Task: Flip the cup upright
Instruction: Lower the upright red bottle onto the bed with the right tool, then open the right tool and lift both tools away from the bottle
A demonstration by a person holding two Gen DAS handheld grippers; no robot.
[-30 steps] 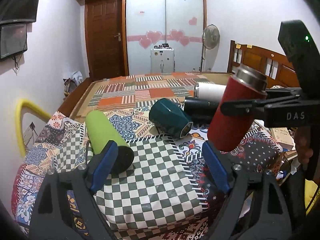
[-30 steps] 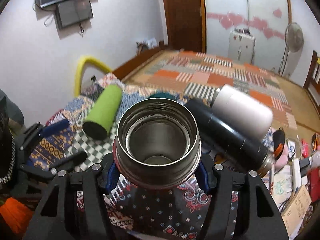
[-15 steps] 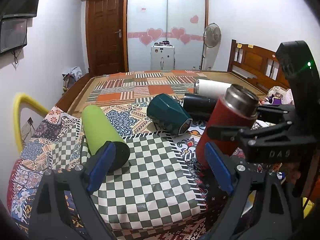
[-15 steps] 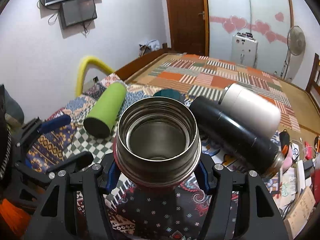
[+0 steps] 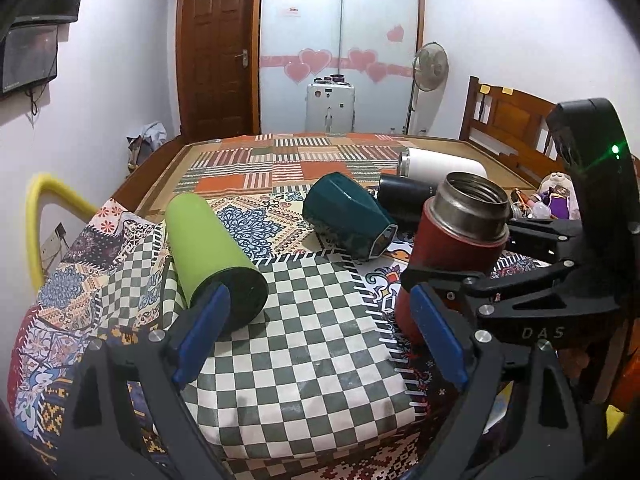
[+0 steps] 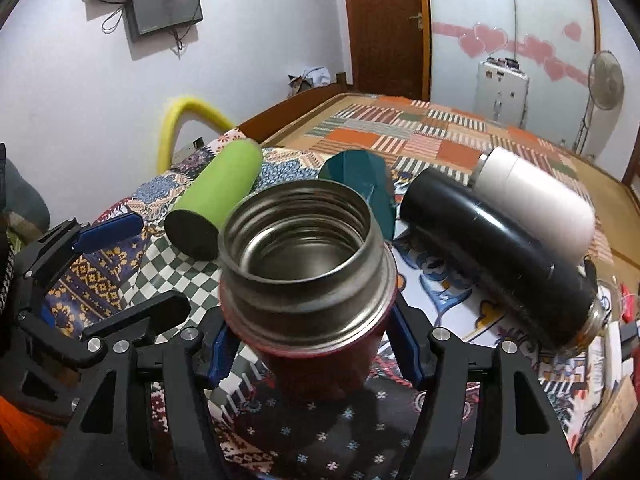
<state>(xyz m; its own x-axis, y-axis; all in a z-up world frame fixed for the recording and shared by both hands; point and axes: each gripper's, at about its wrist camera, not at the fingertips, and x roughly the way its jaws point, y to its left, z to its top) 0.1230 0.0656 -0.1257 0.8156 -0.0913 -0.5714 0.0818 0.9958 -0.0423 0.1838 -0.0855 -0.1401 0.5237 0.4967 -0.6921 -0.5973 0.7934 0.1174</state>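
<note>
the left gripper (image 5: 320, 326) hangs low over the checkered cloth (image 5: 304, 344) with its blue pads spread wide apart and nothing between them. just beyond its left pad lies the green cup (image 5: 210, 252) on its side, dark end toward the tool. farther ahead, past the middle of the gap, a dark teal cup (image 5: 346, 216) lies tipped over on the patterned bedspread (image 5: 256, 220). to the right of the left tool, the right gripper (image 6: 316, 344) is clamped around the body of the red cup (image 5: 448, 264), one blue pad on each side. the red cup stands nearly upright, steel mouth up and leaning slightly, its base down at the edge of the cloth; whether it bears on the surface i cannot tell. ahead and to the right of that tool, a black bottle (image 6: 496, 256) lies on its side, and a white bottle (image 6: 536, 204) lies just behind it, touching it.
</note>
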